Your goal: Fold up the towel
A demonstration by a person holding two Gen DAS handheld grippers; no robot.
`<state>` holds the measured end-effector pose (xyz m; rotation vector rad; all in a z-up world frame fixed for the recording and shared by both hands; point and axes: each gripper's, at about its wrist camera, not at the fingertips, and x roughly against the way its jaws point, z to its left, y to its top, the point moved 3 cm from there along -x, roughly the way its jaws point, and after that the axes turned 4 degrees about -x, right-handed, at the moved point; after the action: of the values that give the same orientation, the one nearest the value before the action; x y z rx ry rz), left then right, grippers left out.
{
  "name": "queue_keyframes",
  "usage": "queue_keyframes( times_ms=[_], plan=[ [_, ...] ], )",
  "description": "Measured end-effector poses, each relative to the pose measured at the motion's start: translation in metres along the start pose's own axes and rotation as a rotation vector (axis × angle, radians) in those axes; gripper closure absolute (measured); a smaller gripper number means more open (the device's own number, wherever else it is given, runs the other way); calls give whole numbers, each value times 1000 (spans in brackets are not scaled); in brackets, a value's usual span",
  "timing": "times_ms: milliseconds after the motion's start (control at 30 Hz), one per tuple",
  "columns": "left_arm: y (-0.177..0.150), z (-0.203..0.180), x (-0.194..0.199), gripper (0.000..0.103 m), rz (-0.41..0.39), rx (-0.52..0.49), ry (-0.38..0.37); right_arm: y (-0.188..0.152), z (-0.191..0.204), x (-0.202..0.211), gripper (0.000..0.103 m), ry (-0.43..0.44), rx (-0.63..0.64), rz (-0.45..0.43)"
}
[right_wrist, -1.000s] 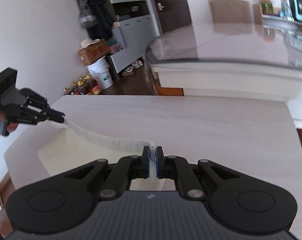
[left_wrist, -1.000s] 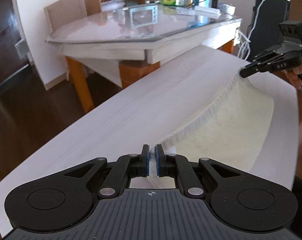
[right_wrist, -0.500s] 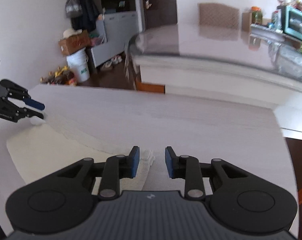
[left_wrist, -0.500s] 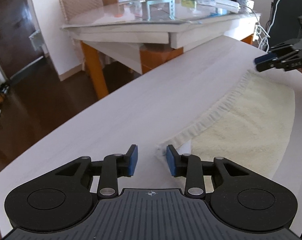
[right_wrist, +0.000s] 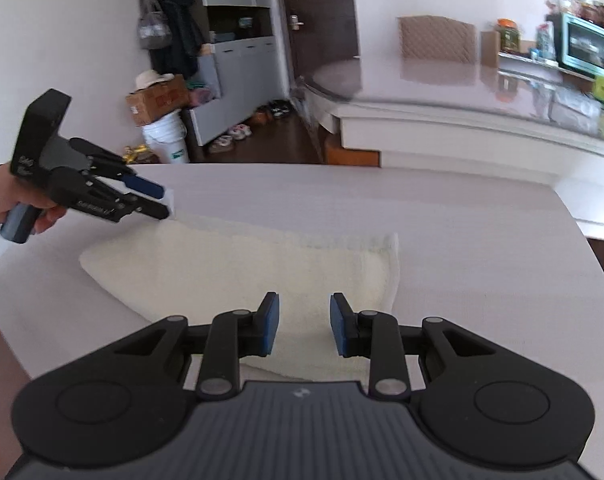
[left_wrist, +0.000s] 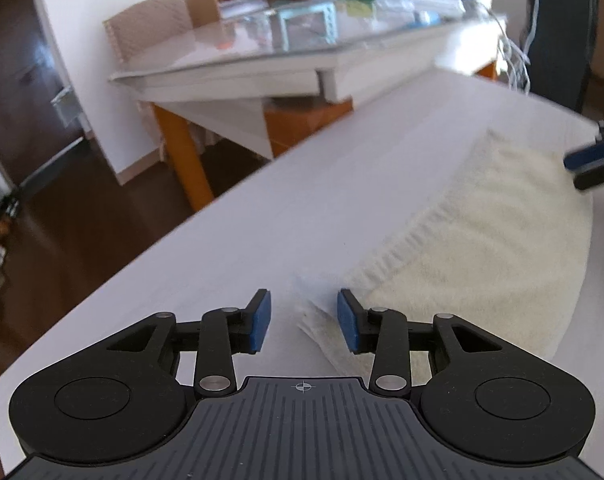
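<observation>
A: What's nearest in the left wrist view?
B: The left hand-held gripper (left_wrist: 304,320), its blue pads spread wide with nothing between them. A corner of the cream towel (left_wrist: 482,248) lies on the white table (left_wrist: 261,216) just under the gap.

A: And the right one?
B: The right hand-held gripper (right_wrist: 304,328) is likewise wide apart and empty, hovering over the towel (right_wrist: 261,268), which lies flat on the table (right_wrist: 482,248), one edge rolled over on the right side.

A: Farther out?
B: From the right wrist view, the left hand-held gripper (right_wrist: 163,200) sits at the towel's far corner, held by a hand (right_wrist: 25,208). Beyond the table stand a glass-topped table (left_wrist: 269,48) and a toaster oven (right_wrist: 588,46).
</observation>
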<state>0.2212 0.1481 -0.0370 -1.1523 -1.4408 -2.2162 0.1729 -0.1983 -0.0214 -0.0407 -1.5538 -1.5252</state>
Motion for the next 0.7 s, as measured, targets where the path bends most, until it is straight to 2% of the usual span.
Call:
queue_keyframes(
  times_ms=[133,333,433,467,533,700],
  plan=[
    [-10,-4,8,63,4,-4,13,-3,-1,-10,75,-23,50,37],
    [-28,-15,26,63,6,52,27,10,-10,-25,75,29,172,70],
    [-35,-26,37,63,10,76,39,22,-14,-36,70,69,278,92],
    [-38,-30,41,63,12,88,41,27,-15,-41,63,83,322,101],
    [-42,-38,48,63,11,94,35,36,-18,-50,57,112,383,117],
    [-52,-56,63,63,19,137,34,52,-19,-71,55,151,462,118]
  ],
)
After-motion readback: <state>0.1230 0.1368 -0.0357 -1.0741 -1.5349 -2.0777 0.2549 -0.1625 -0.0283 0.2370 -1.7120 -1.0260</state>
